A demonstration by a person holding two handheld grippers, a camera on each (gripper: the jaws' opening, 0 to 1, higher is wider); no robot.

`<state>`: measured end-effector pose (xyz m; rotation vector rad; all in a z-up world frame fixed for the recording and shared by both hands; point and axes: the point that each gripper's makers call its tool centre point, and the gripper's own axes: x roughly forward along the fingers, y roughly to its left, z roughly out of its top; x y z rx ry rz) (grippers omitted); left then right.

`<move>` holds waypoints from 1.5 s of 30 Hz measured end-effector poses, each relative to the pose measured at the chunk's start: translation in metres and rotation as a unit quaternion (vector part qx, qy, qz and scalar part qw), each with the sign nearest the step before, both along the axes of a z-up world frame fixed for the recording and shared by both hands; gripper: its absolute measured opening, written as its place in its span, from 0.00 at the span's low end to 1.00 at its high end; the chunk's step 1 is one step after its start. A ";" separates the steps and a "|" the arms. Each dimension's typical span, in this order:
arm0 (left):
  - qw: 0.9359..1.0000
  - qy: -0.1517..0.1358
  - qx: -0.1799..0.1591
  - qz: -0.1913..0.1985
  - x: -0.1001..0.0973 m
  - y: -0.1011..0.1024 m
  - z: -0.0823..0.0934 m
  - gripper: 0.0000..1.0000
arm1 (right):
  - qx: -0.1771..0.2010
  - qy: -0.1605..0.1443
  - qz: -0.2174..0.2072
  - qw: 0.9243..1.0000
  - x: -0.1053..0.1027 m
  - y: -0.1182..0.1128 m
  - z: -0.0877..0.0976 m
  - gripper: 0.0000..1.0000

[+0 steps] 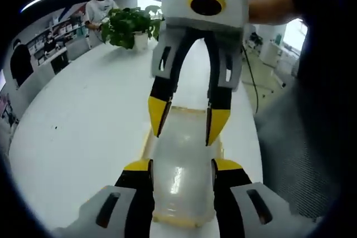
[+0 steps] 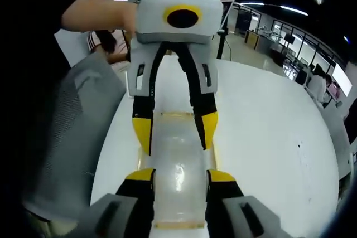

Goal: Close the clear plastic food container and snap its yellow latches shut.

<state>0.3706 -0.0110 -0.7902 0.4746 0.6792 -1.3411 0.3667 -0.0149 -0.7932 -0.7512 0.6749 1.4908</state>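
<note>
The clear plastic food container [image 1: 181, 143] lies lengthwise on the white table [image 1: 83, 126], lid down, with a yellow rim along its edges. My left gripper [image 1: 181, 165] straddles its near end, with both yellow-tipped jaws pressed against the long sides. My right gripper [image 1: 188, 118] comes in from the opposite end, its tips set on the container's far part. In the right gripper view the same container [image 2: 178, 149] runs between my right gripper [image 2: 181, 176], jaws against its sides, and the left gripper [image 2: 174, 129] facing it.
A potted plant [image 1: 131, 26] stands at the table's far end, with a person [image 1: 100, 4] behind it. The table's edge runs close beside the container, where a grey sleeve [image 2: 72, 137] hangs. Broad white tabletop [image 2: 268, 137] spreads on the other side.
</note>
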 end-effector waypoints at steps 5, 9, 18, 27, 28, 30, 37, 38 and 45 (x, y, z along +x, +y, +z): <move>1.000 0.001 0.001 0.002 0.001 -0.005 -0.004 0.38 | -0.001 -0.001 0.005 1.000 0.002 0.008 -0.001 0.34; 1.000 0.001 -0.001 0.001 -0.001 -0.007 -0.003 0.36 | -0.003 -0.001 0.009 1.000 0.003 0.009 0.000 0.34; 1.000 -0.002 0.002 0.005 0.000 -0.008 -0.005 0.36 | -0.012 0.003 0.014 1.000 0.004 0.007 -0.004 0.35; 1.000 -0.007 0.008 0.011 0.001 -0.009 -0.009 0.34 | -0.010 0.003 0.020 1.000 0.011 0.014 -0.004 0.39; 1.000 -0.008 0.008 0.011 0.001 -0.008 -0.009 0.34 | -0.010 0.004 0.020 1.000 0.011 0.014 -0.004 0.39; 1.000 -0.006 0.013 0.017 0.001 -0.006 -0.010 0.35 | -0.014 0.006 0.022 1.000 0.012 0.014 -0.006 0.39; 1.000 -0.002 0.008 0.019 0.001 -0.006 -0.010 0.35 | -0.018 0.005 0.030 0.999 0.015 0.015 -0.010 0.42; 1.000 -0.003 0.008 0.018 0.001 -0.006 -0.010 0.34 | -0.020 0.004 0.031 0.999 0.016 0.015 -0.011 0.43; 1.000 0.000 0.008 0.013 -0.004 -0.006 -0.009 0.32 | -0.043 -0.022 0.048 0.998 0.024 0.009 -0.019 0.47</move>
